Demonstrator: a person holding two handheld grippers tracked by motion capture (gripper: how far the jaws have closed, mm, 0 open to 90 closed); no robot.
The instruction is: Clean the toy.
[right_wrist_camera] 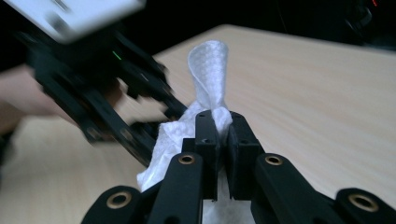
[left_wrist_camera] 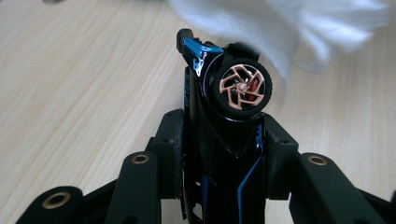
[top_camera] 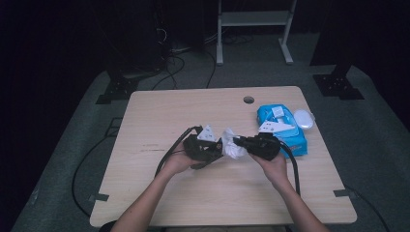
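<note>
High view: at the table's (top_camera: 159,111) middle the left gripper (top_camera: 212,151) and the right gripper (top_camera: 240,143) meet, with a white wipe (top_camera: 231,145) bunched between them; a blue wipe pack (top_camera: 283,126) lies to the right, its white lid (top_camera: 304,119) flipped open at its far right side. I count one pack, one loose wipe, two grippers, two hands. The toy car itself is too dark and small to pick out from up here. Left gripper view: the jaws are clenched on a black toy car (left_wrist_camera: 224,135) with blue trim, pressing its sides, nose pointing away; one bronze-spoked wheel (left_wrist_camera: 242,87) faces the camera, and the wipe (left_wrist_camera: 289,28) hangs just beyond and above it, near the car's top end, though I cannot tell whether it touches. Right gripper view: the jaws are pinched tight on the wipe (right_wrist_camera: 208,93), a twist of it standing up above the pads and the rest spilling below; the left gripper (right_wrist_camera: 154,112) sits blurred just to the left, close by. Judging from this, the wipe is already out of the pack and gripped and the car is held ready; the wiping of the car seems to be starting or under way, with most of the body yet to be cleaned.
</note>
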